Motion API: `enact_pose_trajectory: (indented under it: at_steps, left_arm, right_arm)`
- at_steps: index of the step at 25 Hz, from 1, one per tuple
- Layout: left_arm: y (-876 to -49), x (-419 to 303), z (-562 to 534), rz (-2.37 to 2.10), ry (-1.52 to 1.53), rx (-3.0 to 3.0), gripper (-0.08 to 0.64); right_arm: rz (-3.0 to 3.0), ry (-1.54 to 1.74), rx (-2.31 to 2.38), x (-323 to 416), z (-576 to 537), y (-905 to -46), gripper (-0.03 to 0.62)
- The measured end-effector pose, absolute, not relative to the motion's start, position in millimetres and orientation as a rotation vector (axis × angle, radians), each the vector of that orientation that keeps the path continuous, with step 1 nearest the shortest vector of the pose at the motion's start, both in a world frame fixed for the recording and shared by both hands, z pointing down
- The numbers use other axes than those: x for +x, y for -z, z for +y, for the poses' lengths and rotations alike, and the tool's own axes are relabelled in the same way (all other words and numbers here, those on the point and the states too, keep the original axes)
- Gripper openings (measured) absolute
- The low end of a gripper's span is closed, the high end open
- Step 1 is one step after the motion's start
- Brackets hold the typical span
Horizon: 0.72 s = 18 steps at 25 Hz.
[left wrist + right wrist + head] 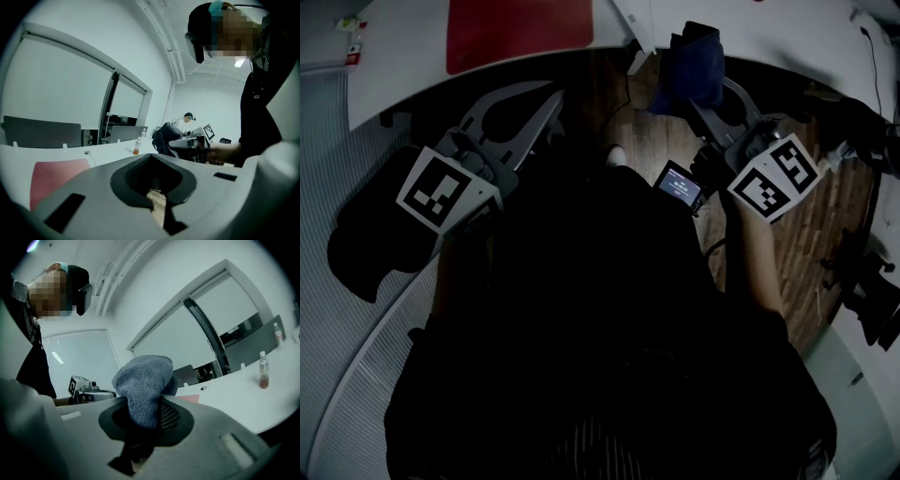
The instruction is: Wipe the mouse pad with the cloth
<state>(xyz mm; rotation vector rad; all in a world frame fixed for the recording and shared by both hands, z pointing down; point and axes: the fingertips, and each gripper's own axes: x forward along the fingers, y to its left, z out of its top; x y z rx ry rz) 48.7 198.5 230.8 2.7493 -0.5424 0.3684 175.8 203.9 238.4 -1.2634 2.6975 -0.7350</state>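
Note:
The red mouse pad (520,30) lies on the white table (394,66) at the top of the head view, and shows as a red patch (58,180) at the left gripper view's lower left. A dark blue cloth (689,66) is bunched up in my right gripper (696,94), which is shut on it over the table's edge, to the right of the pad. The cloth (143,385) stands up out of that gripper (151,401). My left gripper (555,101) is held near the table's edge just below the pad, shut with nothing in it (153,159).
A small bottle (136,146) of orange liquid stands on the table; the bottle (264,371) is to the right in the right gripper view. Wooden floor (806,234) lies below me. A lit screen (679,185) hangs by my right hand. Another person (187,119) sits far behind.

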Motion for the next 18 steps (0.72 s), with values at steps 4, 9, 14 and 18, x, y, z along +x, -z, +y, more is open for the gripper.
enact_pose_trajectory:
  at_steps: [4,9,14,18]
  left_arm:
    - [-229.4,54.3,166.4,-0.421,-0.339,2.798,0.003]
    - [-216.2,84.0,144.4,-0.314,-0.284,2.853,0.005]
    - [-225.5,54.9,118.9,-0.183,-0.297,2.855,0.005]
    - [-234.8,37.2,102.2,-0.167,-0.312,2.827,0.005]
  right_arm:
    - [2.612,0.653,-1.447,194.1,192.1,-225.2,0.069]
    - [2.546,0.592,-1.579,219.8,188.1,-212.4,0.069]
    - [2.562,0.568,-1.611,177.4,156.6,-202.5,0.069]
    - [2.808,0.524,-1.528,130.8,147.2,-205.6,0.069]
